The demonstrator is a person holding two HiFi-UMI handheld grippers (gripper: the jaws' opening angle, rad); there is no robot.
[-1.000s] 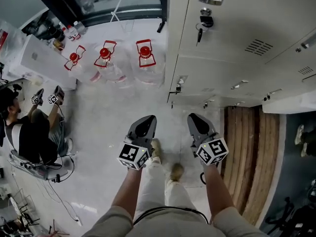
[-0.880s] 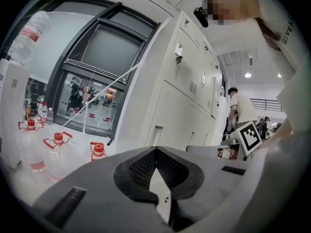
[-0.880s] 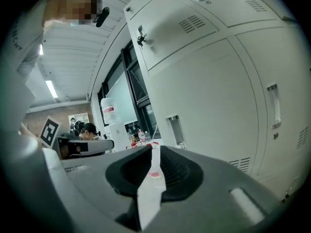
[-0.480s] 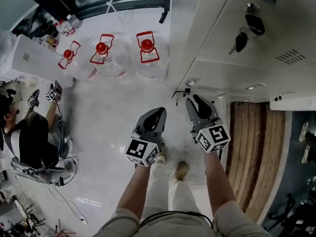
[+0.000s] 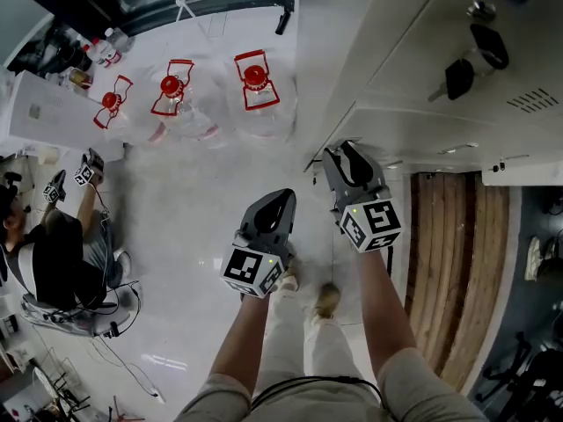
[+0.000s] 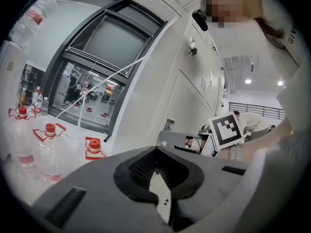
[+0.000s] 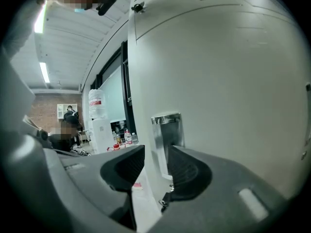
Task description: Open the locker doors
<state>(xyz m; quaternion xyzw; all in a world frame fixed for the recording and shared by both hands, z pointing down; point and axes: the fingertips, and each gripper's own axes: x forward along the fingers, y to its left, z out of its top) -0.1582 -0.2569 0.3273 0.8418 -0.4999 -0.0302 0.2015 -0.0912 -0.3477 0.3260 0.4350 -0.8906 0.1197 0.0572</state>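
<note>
Standing apart, the pads of the right gripper [image 7: 154, 155] are framing the chrome handle [image 7: 166, 135] of a pale locker door [image 7: 228, 72]. These jaws have just been opening. The handle is showing in the gap between them, and neither pad is pressing on it. In the head view this gripper [image 5: 343, 155] is pointing at the near edge of the bank of lockers [image 5: 413, 121], just beside its corner.

The left gripper [image 6: 156, 152] is keeping its jaws together at the tips and is gripping nothing. It is hanging over the pale floor [image 5: 193, 200], a little apart from the lockers and just left of the right gripper in the head view [image 5: 280, 199]. Both of the person's forearms are reaching forward from the bottom of that view, above their own shoes [image 5: 327, 301].

Higher on the lockers, a black key [image 5: 459, 77] is dangling from a lock on another door. Three clear water bottles [image 5: 255, 82] with red caps and handles are standing on the floor by a dark-framed window. At the far left a seated person [image 5: 62, 253] is holding another pair of grippers. A strip of wooden boards [image 5: 444, 271] is running along the foot of the lockers at the right.
</note>
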